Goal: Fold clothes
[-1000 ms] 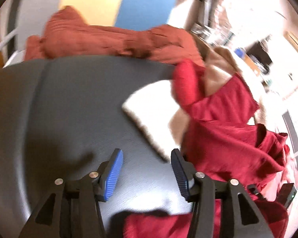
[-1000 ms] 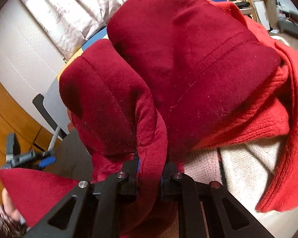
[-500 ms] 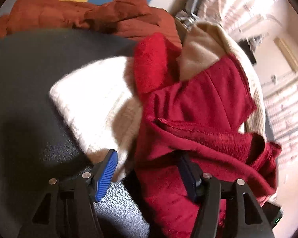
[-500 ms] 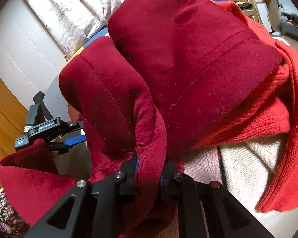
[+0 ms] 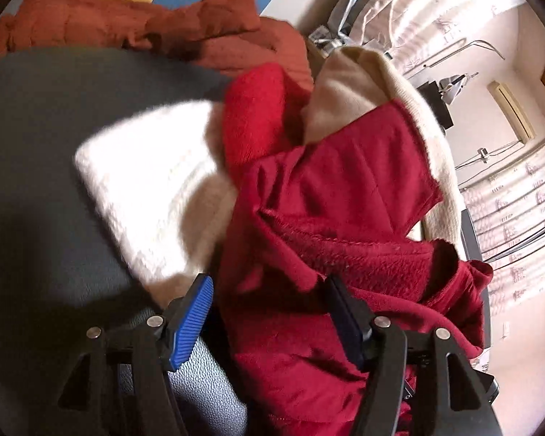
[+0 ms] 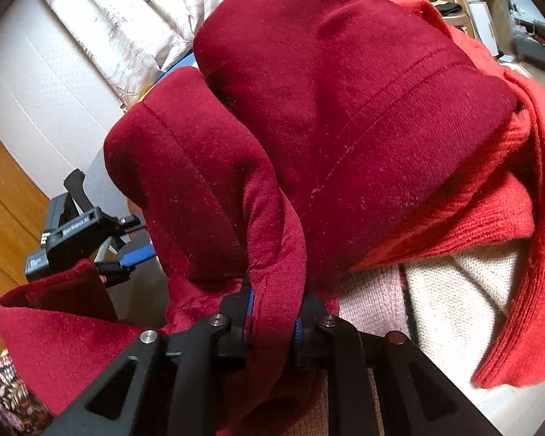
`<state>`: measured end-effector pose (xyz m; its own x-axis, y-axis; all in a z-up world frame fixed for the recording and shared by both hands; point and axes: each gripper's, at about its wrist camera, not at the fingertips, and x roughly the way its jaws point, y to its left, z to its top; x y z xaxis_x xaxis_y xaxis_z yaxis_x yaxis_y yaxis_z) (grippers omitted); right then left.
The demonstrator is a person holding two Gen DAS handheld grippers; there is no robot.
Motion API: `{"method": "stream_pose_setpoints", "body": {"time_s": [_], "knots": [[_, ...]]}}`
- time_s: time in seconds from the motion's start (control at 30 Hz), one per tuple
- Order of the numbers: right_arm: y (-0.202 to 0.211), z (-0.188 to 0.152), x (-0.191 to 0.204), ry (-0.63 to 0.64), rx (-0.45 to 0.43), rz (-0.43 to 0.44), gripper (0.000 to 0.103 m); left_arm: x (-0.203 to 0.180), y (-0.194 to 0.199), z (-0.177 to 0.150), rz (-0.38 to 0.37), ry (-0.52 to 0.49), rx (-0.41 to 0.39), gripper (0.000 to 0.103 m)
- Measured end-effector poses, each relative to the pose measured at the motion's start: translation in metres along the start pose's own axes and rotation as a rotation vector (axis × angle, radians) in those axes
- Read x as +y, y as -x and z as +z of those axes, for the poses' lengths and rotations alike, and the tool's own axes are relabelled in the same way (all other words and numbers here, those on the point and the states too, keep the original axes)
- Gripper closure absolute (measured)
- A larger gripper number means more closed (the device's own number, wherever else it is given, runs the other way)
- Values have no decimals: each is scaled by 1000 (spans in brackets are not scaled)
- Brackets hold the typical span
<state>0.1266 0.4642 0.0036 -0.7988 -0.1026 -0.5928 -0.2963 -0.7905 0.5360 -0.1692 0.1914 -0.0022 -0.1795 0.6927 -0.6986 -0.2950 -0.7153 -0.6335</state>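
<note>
A dark red velvety garment [image 5: 330, 196] lies bunched on a pile of clothes at the right of a dark grey surface [image 5: 36, 145]. My left gripper [image 5: 269, 312] is open, with the red cloth between its blue-padded fingers [image 5: 189, 312]. My right gripper [image 6: 272, 323] is shut on a fold of the same dark red garment [image 6: 327, 91], which fills the right wrist view. The left gripper also shows in the right wrist view [image 6: 123, 265], at the left.
A folded white knit [image 5: 152, 189] lies on the grey surface beside the red garment. A rust-orange garment [image 5: 134, 25] lies at the back. A brighter red sweater [image 6: 519, 254] and a cream knit [image 6: 461, 298] lie under the dark red one. Curtains [image 6: 127, 18] hang behind.
My left gripper has moved right and forward onto the red garment, so the cloth now sits between its open fingers. My right gripper keeps its grip and has barely moved.
</note>
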Motion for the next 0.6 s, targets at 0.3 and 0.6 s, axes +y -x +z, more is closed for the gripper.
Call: {"method": "stream_pose_setpoints", "body": {"time_s": [0.3,0.6], "knots": [[9,3,9,11,1,-18,84,7,-6,5,-27,98,59,47],[33,6,37,104,-12,-10,83,-8,40,-1,-97,-16,-17,87]]}}
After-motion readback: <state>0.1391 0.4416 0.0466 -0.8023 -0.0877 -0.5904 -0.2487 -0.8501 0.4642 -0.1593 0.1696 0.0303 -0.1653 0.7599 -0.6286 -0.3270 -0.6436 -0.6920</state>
